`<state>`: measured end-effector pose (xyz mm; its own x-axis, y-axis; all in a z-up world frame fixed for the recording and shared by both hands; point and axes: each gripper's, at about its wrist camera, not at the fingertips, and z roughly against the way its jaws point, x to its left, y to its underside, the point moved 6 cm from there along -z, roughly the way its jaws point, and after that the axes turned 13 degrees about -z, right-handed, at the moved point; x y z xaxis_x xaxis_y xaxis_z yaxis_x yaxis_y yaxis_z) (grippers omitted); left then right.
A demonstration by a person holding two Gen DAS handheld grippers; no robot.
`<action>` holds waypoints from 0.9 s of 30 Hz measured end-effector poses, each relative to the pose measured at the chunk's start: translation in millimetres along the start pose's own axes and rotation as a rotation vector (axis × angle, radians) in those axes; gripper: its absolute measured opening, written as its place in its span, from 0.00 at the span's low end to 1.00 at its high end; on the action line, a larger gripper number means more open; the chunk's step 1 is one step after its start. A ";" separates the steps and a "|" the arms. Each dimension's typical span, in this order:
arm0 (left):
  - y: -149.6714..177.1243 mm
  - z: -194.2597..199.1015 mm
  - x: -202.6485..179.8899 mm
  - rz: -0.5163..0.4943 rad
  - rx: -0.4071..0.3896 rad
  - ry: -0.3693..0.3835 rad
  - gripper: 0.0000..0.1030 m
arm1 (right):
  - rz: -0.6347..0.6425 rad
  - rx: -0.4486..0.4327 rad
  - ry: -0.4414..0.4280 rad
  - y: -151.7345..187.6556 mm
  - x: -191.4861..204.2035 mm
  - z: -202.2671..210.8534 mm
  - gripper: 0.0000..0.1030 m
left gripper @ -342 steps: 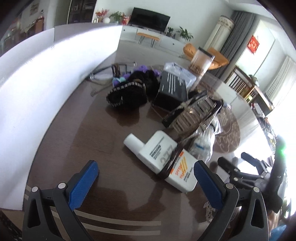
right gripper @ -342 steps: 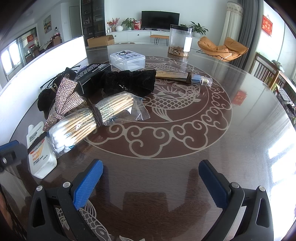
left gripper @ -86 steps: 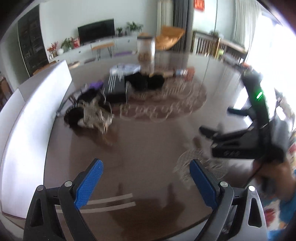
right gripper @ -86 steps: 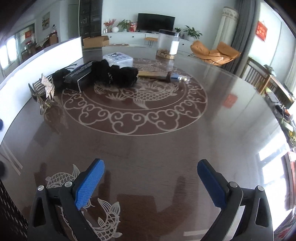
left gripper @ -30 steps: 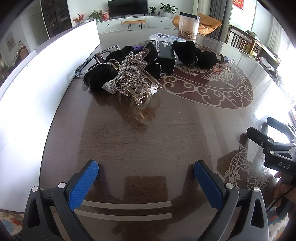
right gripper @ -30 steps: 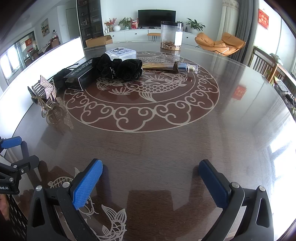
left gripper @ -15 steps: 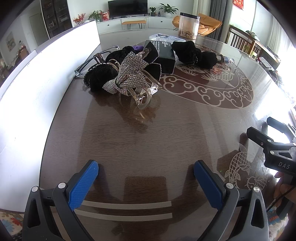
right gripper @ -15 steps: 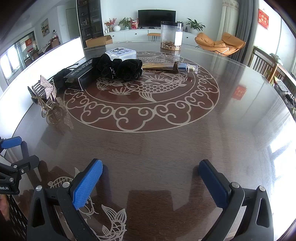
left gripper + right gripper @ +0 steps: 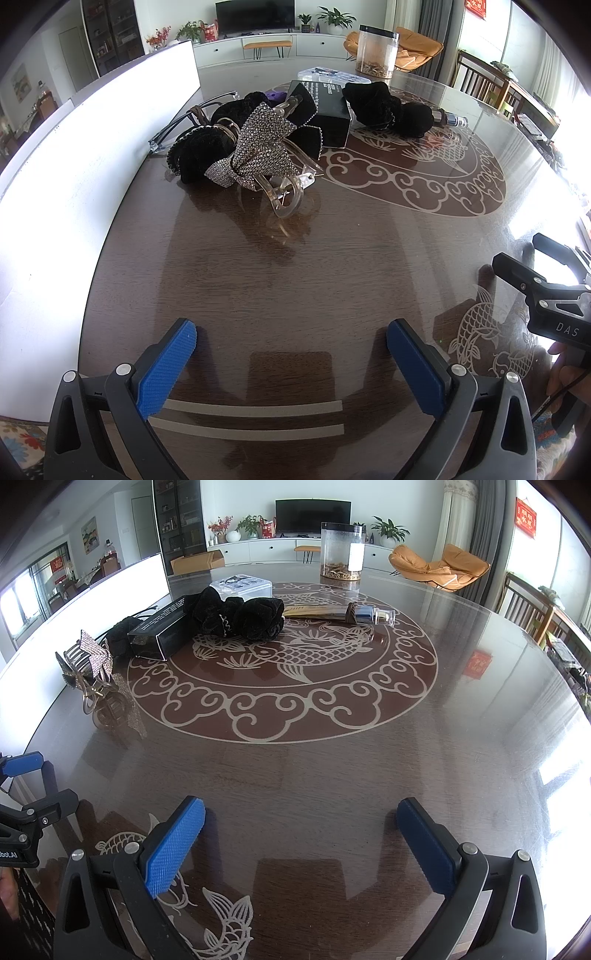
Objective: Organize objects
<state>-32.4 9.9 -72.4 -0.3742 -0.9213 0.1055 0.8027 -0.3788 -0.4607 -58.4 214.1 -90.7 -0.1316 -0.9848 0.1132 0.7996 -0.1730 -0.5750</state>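
A rhinestone bow hair claw (image 9: 258, 155) lies on the dark table (image 9: 295, 277), against a black scrunchie (image 9: 195, 151); the claw also shows in the right wrist view (image 9: 92, 664). Behind it sit a black box (image 9: 328, 107), a pile of black scrunchies (image 9: 240, 616) and a thin glass bottle (image 9: 354, 613). My left gripper (image 9: 291, 347) is open and empty, well short of the claw. My right gripper (image 9: 301, 830) is open and empty near the table's front edge. Each gripper shows at the edge of the other's view.
A white board (image 9: 74, 166) runs along the table's left side. A clear plastic box (image 9: 242, 585) and a tall clear jar (image 9: 341, 550) stand at the far side. Glasses (image 9: 184, 118) lie by the board. Chairs stand beyond the table on the right.
Nothing has moved in the last second. Since 11 seconds ago the white bottle and the cotton swab bundle have gone from the table.
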 end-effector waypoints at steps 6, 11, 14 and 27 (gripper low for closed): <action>0.1 -0.1 0.1 0.000 0.000 0.000 1.00 | 0.000 0.000 0.000 0.1 0.2 0.1 1.00; 0.1 -0.1 0.0 0.000 -0.001 0.000 1.00 | 0.000 0.000 0.000 0.1 0.2 0.3 1.00; -0.3 -0.1 0.1 0.000 -0.002 0.000 1.00 | 0.002 0.003 0.001 0.1 0.2 -0.5 1.00; -3.8 -0.9 0.1 0.006 -0.010 -0.005 1.00 | 0.603 0.026 0.021 -108.9 86.3 -42.6 1.00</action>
<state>-35.9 11.4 -71.5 -0.3670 -0.9240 0.1070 0.8002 -0.3723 -0.4701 -181.8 147.3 -52.8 0.3383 -0.9092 -0.2428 0.7511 0.4163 -0.5125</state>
